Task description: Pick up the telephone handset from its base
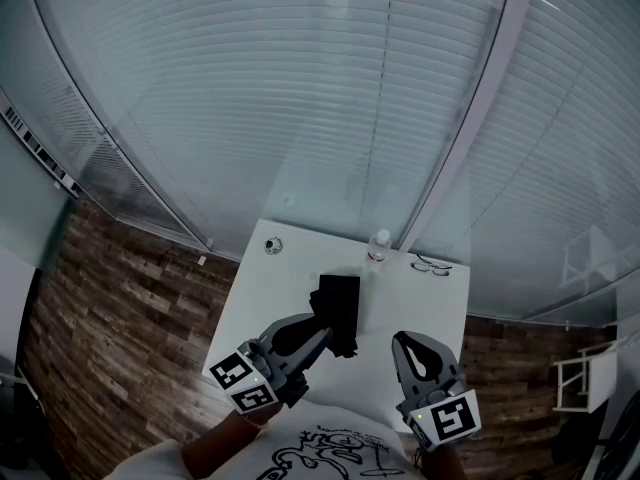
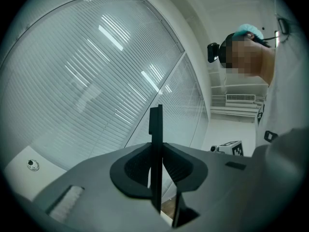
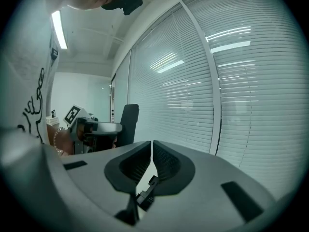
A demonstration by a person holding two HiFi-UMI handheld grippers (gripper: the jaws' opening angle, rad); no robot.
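Black telephone handset (image 1: 340, 298) upright, clamped between jaws of left gripper (image 1: 323, 332), right gripper (image 1: 402, 341) closed, empty

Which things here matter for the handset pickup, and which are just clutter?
Job: handset, clamped in the left gripper.
Lying about on the table: water bottle, glasses, small round object.
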